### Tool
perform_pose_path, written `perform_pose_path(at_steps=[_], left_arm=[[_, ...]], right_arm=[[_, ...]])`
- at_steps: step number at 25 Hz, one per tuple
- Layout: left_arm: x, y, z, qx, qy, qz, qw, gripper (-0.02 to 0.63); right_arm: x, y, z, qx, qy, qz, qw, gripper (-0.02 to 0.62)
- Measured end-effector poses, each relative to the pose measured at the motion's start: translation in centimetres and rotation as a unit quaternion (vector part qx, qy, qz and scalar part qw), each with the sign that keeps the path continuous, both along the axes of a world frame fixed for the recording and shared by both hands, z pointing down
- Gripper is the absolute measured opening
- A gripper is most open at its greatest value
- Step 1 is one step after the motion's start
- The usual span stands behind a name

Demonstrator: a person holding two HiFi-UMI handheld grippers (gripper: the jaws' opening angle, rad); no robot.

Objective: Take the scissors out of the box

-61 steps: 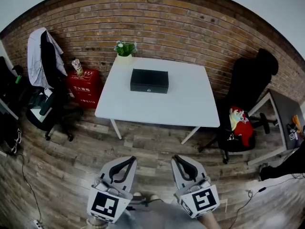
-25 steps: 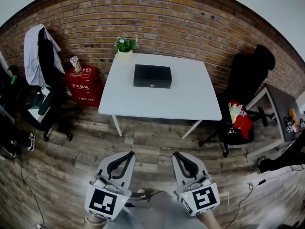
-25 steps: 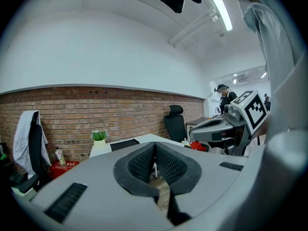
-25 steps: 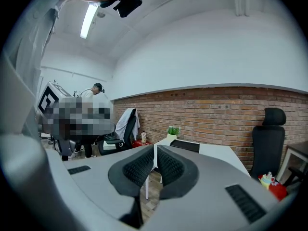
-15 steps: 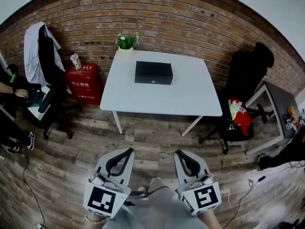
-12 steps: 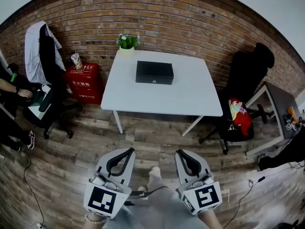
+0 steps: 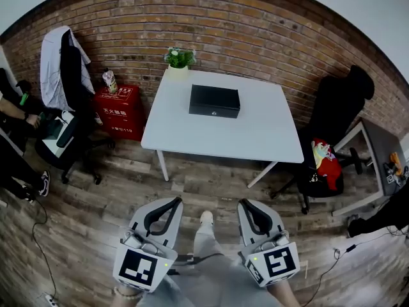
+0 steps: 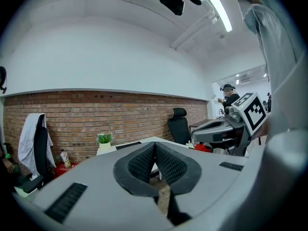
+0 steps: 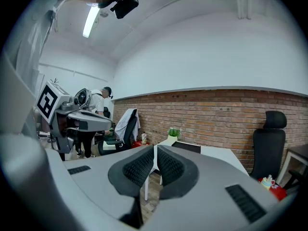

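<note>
A shut black box (image 7: 215, 101) lies on the white table (image 7: 255, 139) by the brick wall; no scissors show. My left gripper (image 7: 177, 201) and right gripper (image 7: 243, 203) hang side by side over the wood floor, well short of the table, both shut and empty. In the left gripper view the ribbed pads (image 8: 144, 161) meet, and the box (image 8: 127, 146) is a dark strip far beyond them. The right gripper view shows its pads (image 9: 169, 166) pressed together, with the box (image 9: 186, 148) far ahead on the table (image 9: 216, 154).
A potted plant (image 7: 179, 59) stands at the table's back left corner. A red crate (image 7: 121, 110) and a chair draped in white cloth (image 7: 61, 75) are left of the table; black chairs (image 7: 335, 114) and a grey desk (image 7: 383, 149) are right. A person sits at the left edge (image 7: 13, 117).
The view has shifted, so the table and box sit a little further right and nearer. A leg and shoe have stepped forward between the grippers. Both grippers stay shut.
</note>
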State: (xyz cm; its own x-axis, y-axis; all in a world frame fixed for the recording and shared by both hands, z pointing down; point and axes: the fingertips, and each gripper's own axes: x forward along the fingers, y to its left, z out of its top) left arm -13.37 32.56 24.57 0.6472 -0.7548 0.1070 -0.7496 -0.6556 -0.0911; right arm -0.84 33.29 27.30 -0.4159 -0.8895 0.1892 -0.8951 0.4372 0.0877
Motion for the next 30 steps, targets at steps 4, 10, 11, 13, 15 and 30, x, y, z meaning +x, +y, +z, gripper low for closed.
perform_pose_path(at_steps=[4, 10, 11, 13, 15, 30], left_arm=[[0.2, -0.9, 0.0, 0.004, -0.004, -0.002, 1.0000, 0.015], [0.3, -3.0, -0.1, 0.002, -0.007, -0.010, 0.9999, 0.015], [0.4, -3.5, -0.1, 0.001, -0.009, -0.011, 0.9999, 0.015], [0.6, -4.4, 0.0, 0.001, -0.011, -0.014, 0.9998, 0.015], [0.9, -5.5, 0.1, 0.001, -0.013, -0.016, 0.9998, 0.015], [4.7, -16.6, 1.2, -0.018, -0.010, -0.028, 0.9994, 0.015]], right_arm=[[-0.1, -1.2, 0.2, 0.000, -0.003, -0.005, 1.000, 0.051], [-0.1, -3.4, 0.3, -0.005, -0.006, -0.015, 1.000, 0.051], [-0.1, -3.9, 0.3, -0.005, -0.006, -0.017, 1.000, 0.051], [0.2, -5.0, 0.5, -0.005, -0.007, -0.020, 1.000, 0.051], [0.4, -6.1, 0.6, -0.006, -0.009, -0.023, 1.000, 0.051], [3.1, -17.3, 1.9, -0.029, -0.010, -0.045, 0.999, 0.051]])
